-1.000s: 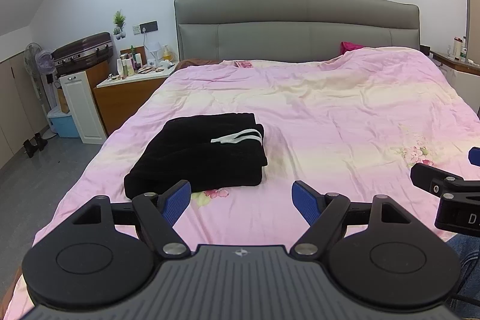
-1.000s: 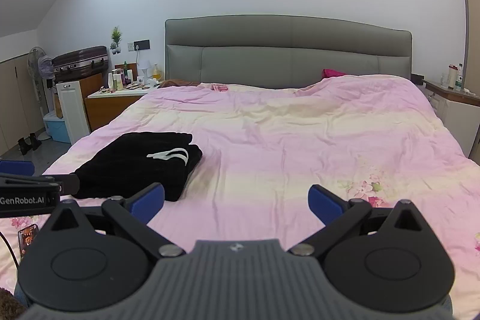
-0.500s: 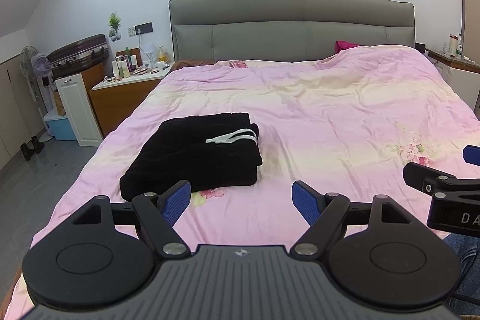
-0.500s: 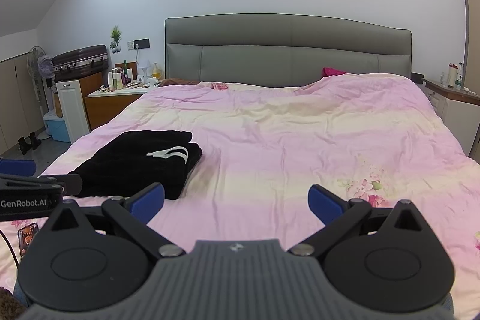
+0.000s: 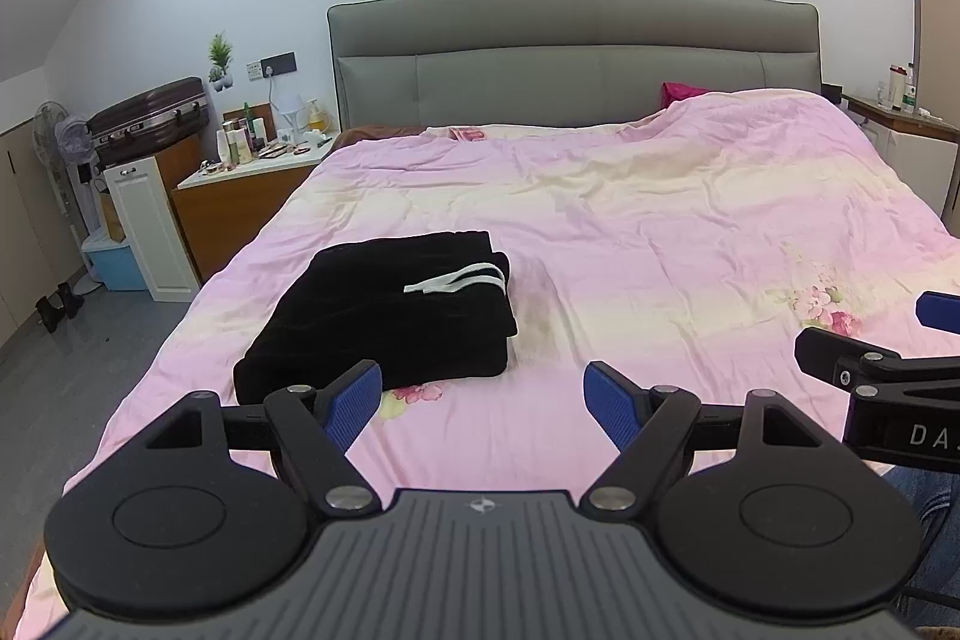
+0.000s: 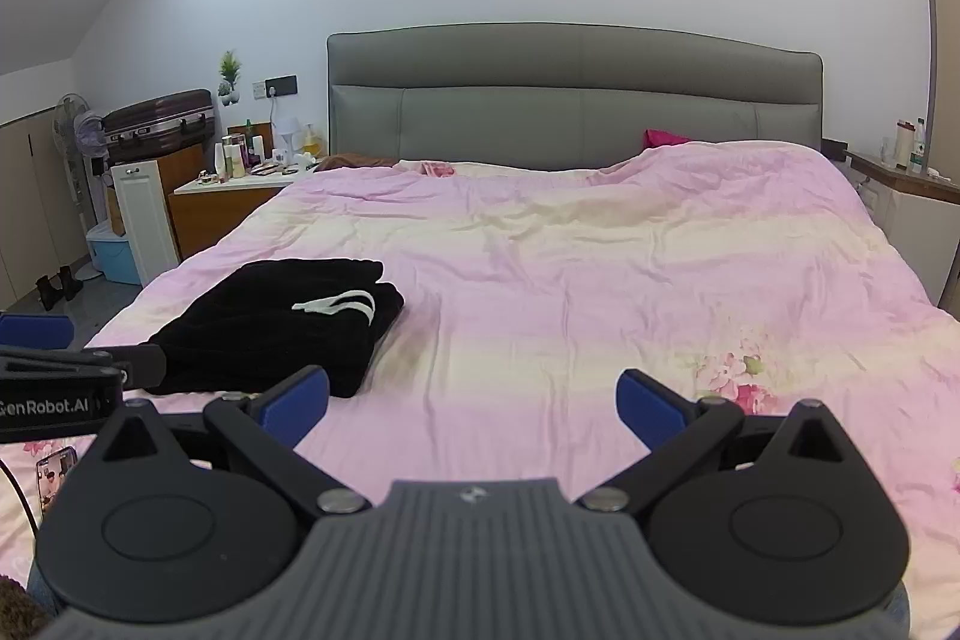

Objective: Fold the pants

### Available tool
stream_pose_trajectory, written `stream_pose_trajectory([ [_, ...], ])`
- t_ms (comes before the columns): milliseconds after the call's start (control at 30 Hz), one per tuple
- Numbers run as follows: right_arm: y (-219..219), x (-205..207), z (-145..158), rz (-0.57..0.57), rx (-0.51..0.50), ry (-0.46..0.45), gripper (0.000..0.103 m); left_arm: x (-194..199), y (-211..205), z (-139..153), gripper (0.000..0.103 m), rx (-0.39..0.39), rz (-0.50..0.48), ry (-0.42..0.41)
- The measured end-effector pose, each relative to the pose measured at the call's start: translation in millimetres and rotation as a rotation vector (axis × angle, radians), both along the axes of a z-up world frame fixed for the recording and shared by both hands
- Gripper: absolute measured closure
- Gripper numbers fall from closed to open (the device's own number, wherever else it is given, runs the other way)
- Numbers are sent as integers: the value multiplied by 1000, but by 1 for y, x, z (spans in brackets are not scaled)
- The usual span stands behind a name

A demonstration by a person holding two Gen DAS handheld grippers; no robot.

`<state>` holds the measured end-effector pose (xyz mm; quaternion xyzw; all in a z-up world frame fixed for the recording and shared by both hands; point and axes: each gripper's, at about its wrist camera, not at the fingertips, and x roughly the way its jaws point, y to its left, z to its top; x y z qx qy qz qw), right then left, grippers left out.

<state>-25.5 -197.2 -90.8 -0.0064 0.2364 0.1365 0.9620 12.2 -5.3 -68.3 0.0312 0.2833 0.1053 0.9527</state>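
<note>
Black pants (image 5: 384,316) lie folded in a compact stack on the left part of the pink bed (image 5: 660,232), a white drawstring (image 5: 456,280) on top. In the right wrist view the same pants (image 6: 282,328) sit left of centre. My left gripper (image 5: 483,400) hovers just in front of the stack, open and holding nothing. Off to the right, above bare quilt, my right gripper (image 6: 474,403) is open too, with nothing between its fingers. Each gripper shows at the edge of the other's view.
A grey headboard (image 5: 570,58) backs the bed. A wooden nightstand (image 5: 240,202) with bottles stands at the left, with a suitcase (image 5: 150,118), a fan and a blue bin beyond. Another nightstand (image 5: 906,142) is at the right. A phone (image 6: 54,472) lies near the bed's front left.
Both grippers stay open and nearly still. The left wrist view has drifted slightly, so the folded pants sit a little lower and further left in it.
</note>
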Motion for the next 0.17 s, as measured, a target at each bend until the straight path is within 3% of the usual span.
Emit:
stream_pose_trajectory([
  [167,-1,1,-1,0,1,7,5,1,0,1,13,2,4,-1],
])
